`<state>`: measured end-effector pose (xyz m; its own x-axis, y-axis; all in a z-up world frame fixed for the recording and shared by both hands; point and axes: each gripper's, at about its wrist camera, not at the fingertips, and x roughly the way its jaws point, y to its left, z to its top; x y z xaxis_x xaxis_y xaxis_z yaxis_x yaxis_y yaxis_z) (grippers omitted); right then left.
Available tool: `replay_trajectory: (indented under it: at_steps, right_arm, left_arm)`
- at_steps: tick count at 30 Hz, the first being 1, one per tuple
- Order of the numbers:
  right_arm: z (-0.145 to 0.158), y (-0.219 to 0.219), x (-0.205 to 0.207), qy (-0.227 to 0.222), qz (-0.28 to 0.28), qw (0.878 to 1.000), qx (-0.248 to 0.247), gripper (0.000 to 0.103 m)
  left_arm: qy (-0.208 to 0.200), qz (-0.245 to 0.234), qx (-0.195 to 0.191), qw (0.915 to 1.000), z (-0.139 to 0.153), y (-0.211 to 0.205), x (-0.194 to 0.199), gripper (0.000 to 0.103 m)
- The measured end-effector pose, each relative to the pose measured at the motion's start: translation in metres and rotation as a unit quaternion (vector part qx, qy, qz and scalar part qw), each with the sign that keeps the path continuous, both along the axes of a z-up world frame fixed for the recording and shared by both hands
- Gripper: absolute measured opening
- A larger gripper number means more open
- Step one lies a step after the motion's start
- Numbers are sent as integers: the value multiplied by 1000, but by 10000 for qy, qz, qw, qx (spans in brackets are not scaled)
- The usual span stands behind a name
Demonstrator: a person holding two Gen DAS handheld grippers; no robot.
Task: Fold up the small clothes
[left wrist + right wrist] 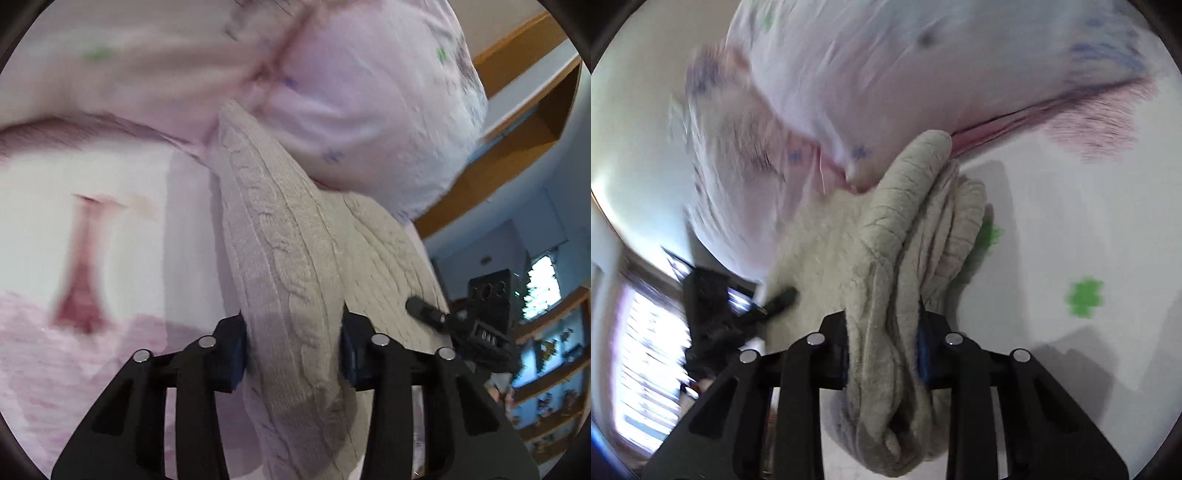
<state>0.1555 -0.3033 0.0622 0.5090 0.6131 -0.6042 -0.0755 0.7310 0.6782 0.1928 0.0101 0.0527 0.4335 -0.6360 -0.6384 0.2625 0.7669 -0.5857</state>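
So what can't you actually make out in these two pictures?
- Knit garment: its full shape. In both views the bunched folds run off the bottom edge behind the left gripper and right gripper.
- Pale printed cloth: blurred in both views, so what it is stays unclear.
- Shelves: contents too small and blurred in the left view.
- Window: overexposed and smeared in the right view.

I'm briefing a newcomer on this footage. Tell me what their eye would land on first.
First, the beige cable-knit garment, bunched and pinched in the left tongs at the centre of the left wrist view; the right tongs clamp a thicker wad of it. Next, the pale pink pillow with small blue and green prints, looming blurred behind the knit. Under both lies a white sheet with green blotches.
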Motion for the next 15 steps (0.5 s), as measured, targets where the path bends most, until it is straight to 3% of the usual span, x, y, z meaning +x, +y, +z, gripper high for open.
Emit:
replay_trajectory:
  at_steps: [2, 3, 4, 5, 6, 7, 8, 9, 10, 11, 15]
  right_arm:
    - [6, 19, -3, 4, -231, 9963, -826, 41]
    - [16, 24, -11, -93, -520, 9881, -1446, 58]
    - [25, 28, -19, -181, -785, 9779, -1927, 67]
    - [34, 28, -30, -271, -1072, 9646, -2393, 91]
    - [49, 27, -47, -383, -1506, 9413, -2998, 101]
    - [55, 25, -58, -439, -1735, 9249, -3354, 101]
    - [60, 22, -71, -445, -1862, 9109, -3657, 101]
    - [60, 15, -86, -422, -1901, 9011, -3875, 101]
    - [58, 18, -98, -379, -1831, 8977, -3991, 101]
    - [53, 12, -109, -345, -1690, 9026, -3944, 101]
    - [27, 57, -114, -74, -962, 9375, -3343, 101]
  left_arm:
    - [-125, 457, 380, 9982, 2, 17, -3, 50]
    - [-252, 632, 550, 9962, 6, 23, -9, 50]
    - [-447, 738, 785, 9932, 13, 28, -19, 52]
    - [-556, 766, 976, 9907, 21, 32, -27, 62]
    - [-651, 792, 1185, 9877, 26, 33, -36, 70]
    - [-723, 834, 1433, 9835, 31, 31, -46, 88]
    - [-817, 903, 1771, 9766, 35, 29, -61, 98]
    - [-879, 924, 1975, 9720, 36, 26, -72, 99]
    - [-901, 908, 2164, 9679, 36, 21, -82, 101]
    - [-879, 860, 2361, 9639, 32, 14, -95, 102]
    - [-557, 632, 2559, 9630, 6, 1, -118, 102]
